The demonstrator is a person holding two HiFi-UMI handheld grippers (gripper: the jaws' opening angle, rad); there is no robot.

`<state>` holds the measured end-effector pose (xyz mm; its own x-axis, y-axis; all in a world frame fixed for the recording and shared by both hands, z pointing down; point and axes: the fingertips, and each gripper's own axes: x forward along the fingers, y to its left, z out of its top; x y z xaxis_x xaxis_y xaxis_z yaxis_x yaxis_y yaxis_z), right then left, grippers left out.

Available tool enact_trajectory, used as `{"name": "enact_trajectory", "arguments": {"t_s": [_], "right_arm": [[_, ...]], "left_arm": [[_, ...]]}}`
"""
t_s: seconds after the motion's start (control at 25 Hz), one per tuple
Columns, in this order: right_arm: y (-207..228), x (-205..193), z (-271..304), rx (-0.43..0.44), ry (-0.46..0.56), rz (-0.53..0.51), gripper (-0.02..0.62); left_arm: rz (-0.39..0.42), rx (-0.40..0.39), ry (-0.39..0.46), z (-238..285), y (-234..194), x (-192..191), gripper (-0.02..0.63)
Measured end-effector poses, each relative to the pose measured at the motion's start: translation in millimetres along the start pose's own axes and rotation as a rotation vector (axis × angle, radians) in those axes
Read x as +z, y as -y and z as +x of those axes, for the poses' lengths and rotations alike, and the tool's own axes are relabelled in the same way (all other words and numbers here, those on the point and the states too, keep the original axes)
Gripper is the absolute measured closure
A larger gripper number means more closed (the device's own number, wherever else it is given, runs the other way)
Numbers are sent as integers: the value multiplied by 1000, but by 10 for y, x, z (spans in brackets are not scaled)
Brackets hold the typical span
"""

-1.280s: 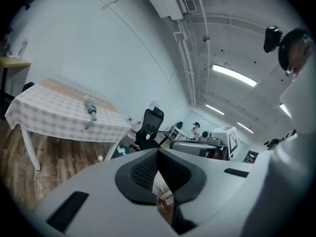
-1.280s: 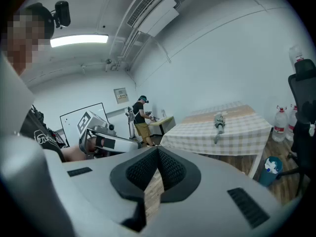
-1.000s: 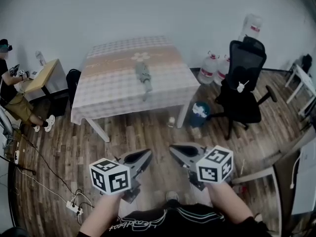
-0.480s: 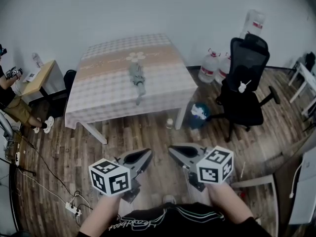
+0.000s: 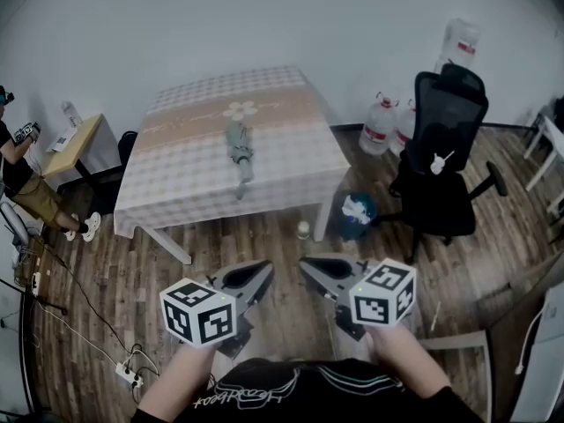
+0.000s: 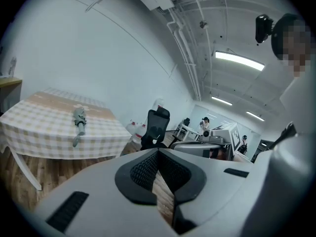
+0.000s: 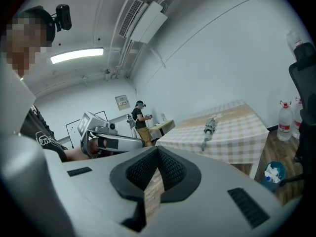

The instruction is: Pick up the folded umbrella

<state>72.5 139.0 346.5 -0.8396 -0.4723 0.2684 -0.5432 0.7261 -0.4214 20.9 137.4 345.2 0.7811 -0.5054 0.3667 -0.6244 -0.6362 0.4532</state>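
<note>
A grey folded umbrella point(image 5: 238, 155) lies lengthwise on the checked tablecloth of the table point(image 5: 185, 174), handle toward me. It also shows far off as the umbrella point(image 6: 78, 123) in the left gripper view and the umbrella point(image 7: 208, 130) in the right gripper view. My left gripper point(image 5: 262, 278) and right gripper point(image 5: 308, 269) hang side by side over the wooden floor, well short of the table. Both have their jaws closed together with nothing between them.
A black office chair point(image 5: 445, 161) stands right of the table, with water jugs point(image 5: 381, 123) behind it and a small bin point(image 5: 355, 214) by the table leg. A seated person point(image 5: 19, 170) and a small desk point(image 5: 75, 139) are at the left. A power strip point(image 5: 132, 373) lies on the floor.
The table and umbrella have drawn slightly closer and shifted left in the head view as I move toward them. Both grippers stay shut and side by side.
</note>
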Motion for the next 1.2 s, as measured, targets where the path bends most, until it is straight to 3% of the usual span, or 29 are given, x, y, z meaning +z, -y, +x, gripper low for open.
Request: {"name": "enact_trajectory", "arguments": {"t_s": [0.32, 0.72, 0.96, 1.2], "right_arm": [[226, 16, 136, 10, 4, 20, 584], [840, 219, 487, -39, -3, 44, 584], [1401, 452, 845, -60, 3, 94, 584], [2072, 888, 1407, -89, -14, 129, 584]], "left_arm": [[-21, 10, 5, 120, -210, 88, 611], [-40, -30, -17, 602, -777, 331, 611], [-55, -41, -56, 1011, -1286, 617, 611], [-84, -49, -78, 1420, -2050, 1137, 611]]}}
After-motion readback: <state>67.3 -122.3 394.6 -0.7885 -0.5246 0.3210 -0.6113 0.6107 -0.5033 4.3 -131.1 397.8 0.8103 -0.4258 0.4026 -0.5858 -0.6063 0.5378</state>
